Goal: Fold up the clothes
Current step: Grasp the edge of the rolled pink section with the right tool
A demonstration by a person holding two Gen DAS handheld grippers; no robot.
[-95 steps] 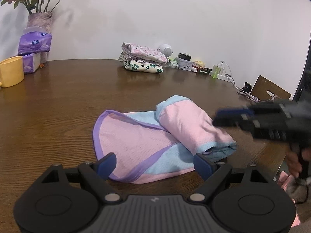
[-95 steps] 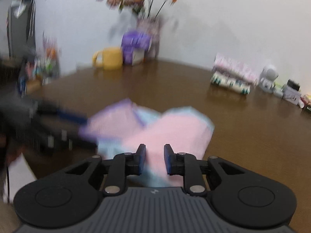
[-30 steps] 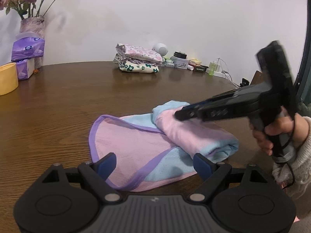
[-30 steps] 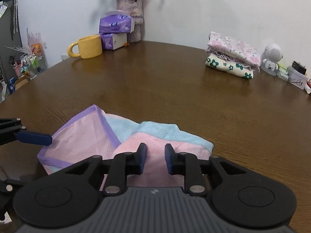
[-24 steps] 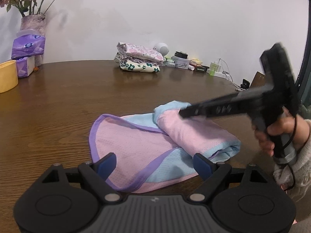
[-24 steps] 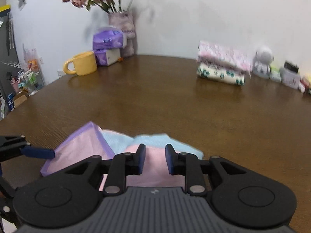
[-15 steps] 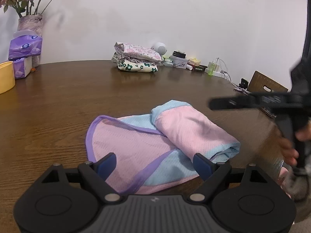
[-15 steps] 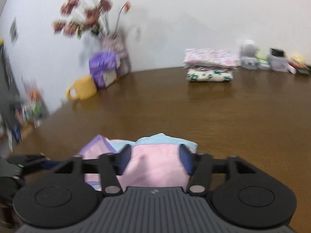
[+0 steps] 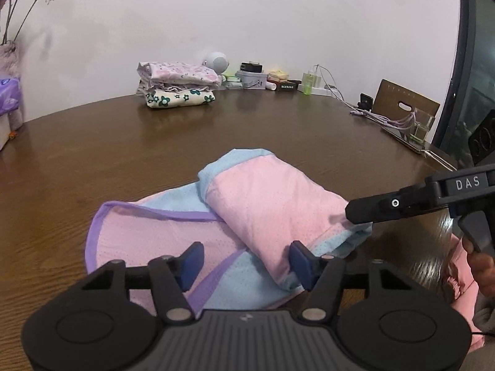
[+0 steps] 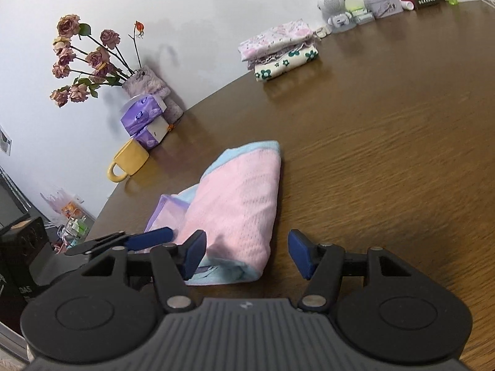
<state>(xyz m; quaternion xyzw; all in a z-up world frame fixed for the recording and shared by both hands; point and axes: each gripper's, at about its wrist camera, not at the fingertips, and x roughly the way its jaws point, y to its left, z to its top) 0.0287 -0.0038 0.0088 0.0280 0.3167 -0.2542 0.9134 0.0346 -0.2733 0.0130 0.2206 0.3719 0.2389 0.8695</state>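
A pink and light-blue garment with purple trim [image 9: 247, 216] lies partly folded near the front edge of the brown wooden table [image 9: 278, 130]. A thick folded pink part lies over its right side. My left gripper [image 9: 247, 262] is open just above the garment's near edge. My right gripper [image 10: 246, 255] is open, its jaws on either side of the fold's near end [image 10: 241, 216]. The right gripper's tip also shows in the left wrist view [image 9: 352, 213] at the fold's right end, held by a hand.
A stack of folded floral clothes [image 9: 176, 88] sits at the table's far side, with a small white speaker [image 9: 218, 61], boxes and cables to its right. A vase of dried roses [image 10: 92, 58], purple tissue packs [image 10: 145, 114] and a yellow mug [image 10: 128, 160] stand at the far left.
My right gripper has opened, dropped from above the fold and come to the fold's near end. My left gripper has moved closer to the garment's near edge.
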